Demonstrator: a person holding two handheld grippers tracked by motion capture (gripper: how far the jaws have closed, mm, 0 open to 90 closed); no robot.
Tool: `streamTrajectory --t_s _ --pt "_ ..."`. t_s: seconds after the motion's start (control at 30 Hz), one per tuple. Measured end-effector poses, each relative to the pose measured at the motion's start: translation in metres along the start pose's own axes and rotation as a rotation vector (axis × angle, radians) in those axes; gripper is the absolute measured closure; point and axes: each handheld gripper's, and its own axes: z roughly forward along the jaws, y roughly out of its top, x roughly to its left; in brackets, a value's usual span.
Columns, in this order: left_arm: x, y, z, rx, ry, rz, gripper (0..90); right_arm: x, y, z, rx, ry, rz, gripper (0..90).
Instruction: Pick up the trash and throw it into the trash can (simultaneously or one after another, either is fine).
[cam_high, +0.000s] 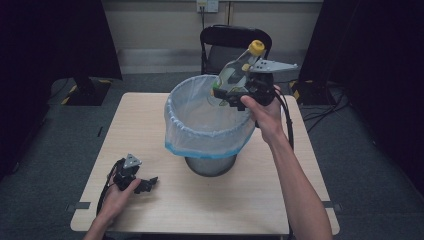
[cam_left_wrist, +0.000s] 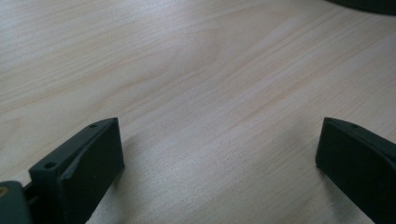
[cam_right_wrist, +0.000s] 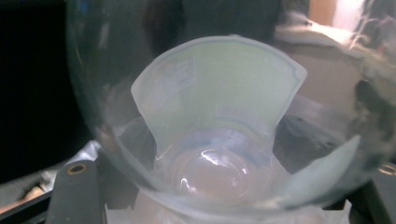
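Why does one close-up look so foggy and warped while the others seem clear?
In the right gripper view the clear bottle sits against the lens, out of focus, bending the background, with glare on its base. The left gripper view shows sharp wood grain on the table; the high view is dim at its edges.

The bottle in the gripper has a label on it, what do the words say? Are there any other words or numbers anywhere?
Label on the bottle: there is faint print on it, but it is too blurred to read.
Bottle's yellow cap: no writing that can be made out.
Bin and its bag: no words or numbers.
Table: plain wood, no text.
So nothing here can be read.
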Motion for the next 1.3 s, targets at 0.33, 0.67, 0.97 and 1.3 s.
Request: streamTrajectory --t_s 0.33,0.67,0.97,1.3 --pt "0.000 0.000 0.000 0.001 0.000 0.000 0.3 -0.004 0.002 -0.001 -0.053 -0.006 -0.001 23.8" --pt "0.000 0.000 0.000 0.001 -0.008 -0.005 0.0 -0.013 -0.003 -0.013 -0.082 -0.028 0.028 21.3" --pt "0.000 0.000 0.000 0.002 -0.005 -0.003 0.0 -0.020 -0.005 -0.018 -0.081 -0.050 0.046 20.0" --pt "0.000 0.000 0.000 0.002 -0.003 0.000 0.1 -0.031 -0.011 -0.025 -0.092 -0.080 0.064 19.3"
